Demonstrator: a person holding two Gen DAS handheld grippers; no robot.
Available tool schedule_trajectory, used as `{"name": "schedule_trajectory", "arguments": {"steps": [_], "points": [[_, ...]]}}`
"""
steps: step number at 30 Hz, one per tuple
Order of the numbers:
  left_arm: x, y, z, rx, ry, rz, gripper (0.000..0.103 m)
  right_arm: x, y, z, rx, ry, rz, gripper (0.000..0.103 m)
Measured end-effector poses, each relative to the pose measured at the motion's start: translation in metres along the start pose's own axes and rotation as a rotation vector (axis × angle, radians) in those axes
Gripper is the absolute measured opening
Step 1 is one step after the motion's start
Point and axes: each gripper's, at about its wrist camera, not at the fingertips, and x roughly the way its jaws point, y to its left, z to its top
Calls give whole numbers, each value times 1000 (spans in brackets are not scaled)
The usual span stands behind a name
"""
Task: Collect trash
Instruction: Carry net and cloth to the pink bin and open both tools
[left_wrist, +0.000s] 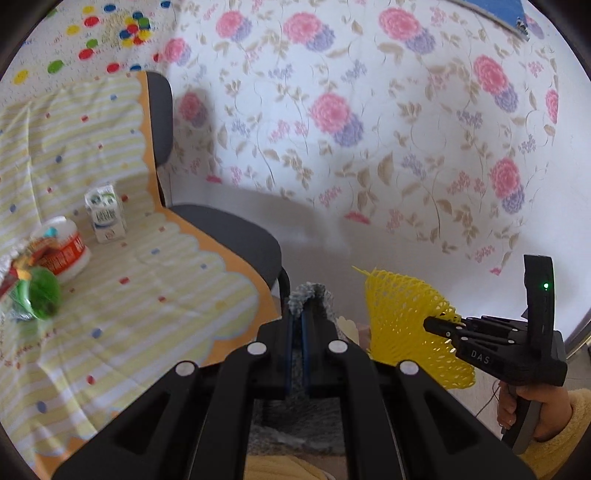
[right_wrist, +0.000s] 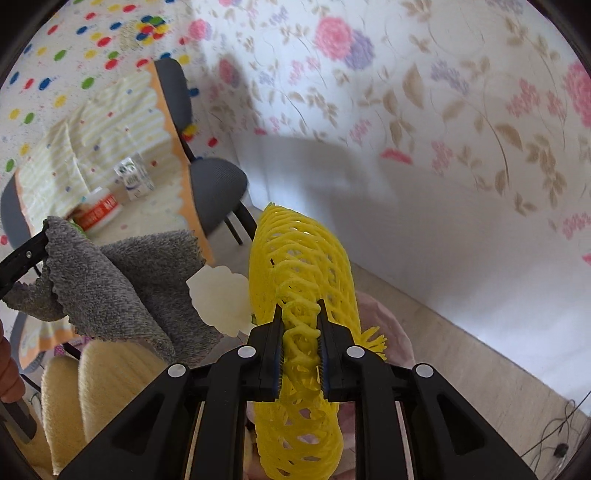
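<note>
My left gripper (left_wrist: 300, 314) is shut on a grey cloth (left_wrist: 312, 295), held in the air beside the chair; the cloth hangs from it in the right wrist view (right_wrist: 122, 280). My right gripper (right_wrist: 301, 314) is shut on a yellow foam fruit net (right_wrist: 303, 266), also seen in the left wrist view (left_wrist: 402, 325), where the right gripper (left_wrist: 430, 325) pinches its edge. On the chair lie a small milk carton (left_wrist: 105, 214), a white tub with an orange label (left_wrist: 64, 251) and a green bottle (left_wrist: 37, 293).
The chair (left_wrist: 236, 240) is dark grey, draped with a yellow striped cloth (left_wrist: 122, 280) with an orange edge. A floral wall (left_wrist: 369, 129) stands behind. A pale foam piece (right_wrist: 219, 299) sits between the grippers. Cables (right_wrist: 554, 450) lie on the floor at right.
</note>
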Motion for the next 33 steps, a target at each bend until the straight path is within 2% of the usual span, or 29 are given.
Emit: {"name": "schedule_trajectory", "arguments": {"steps": [3, 5, 7, 14, 20, 28, 29, 30, 31, 33], "points": [[11, 0, -6, -1, 31, 6, 2, 19, -11, -8, 28, 47, -8, 21], [15, 0, -7, -3, 43, 6, 2, 26, -16, -12, 43, 64, -2, 38], [18, 0, -8, -1, 57, 8, 2, 32, -19, -13, 48, 77, -2, 47], [26, -4, -7, 6, 79, -12, 2, 30, -19, -8, 49, 57, 13, 50], [36, -20, 3, 68, 94, -42, 2, 18, -18, 6, 34, 10, 10, 50], [69, -54, 7, 131, 144, -126, 4, -7, -27, 25, 28, -68, -25, 51], [73, -55, 5, 128, 153, -126, 7, -9, -29, 26, 31, -71, -27, 51], [81, -57, 2, 125, 172, -126, 16, -10, -31, 25, 33, -72, -30, 51], [87, -58, -1, 124, 194, -134, 36, -11, -34, 24, 35, -72, -34, 51], [98, -57, -7, 117, 218, -121, 54, -11, -36, 23, 39, -67, -38, 51]]}}
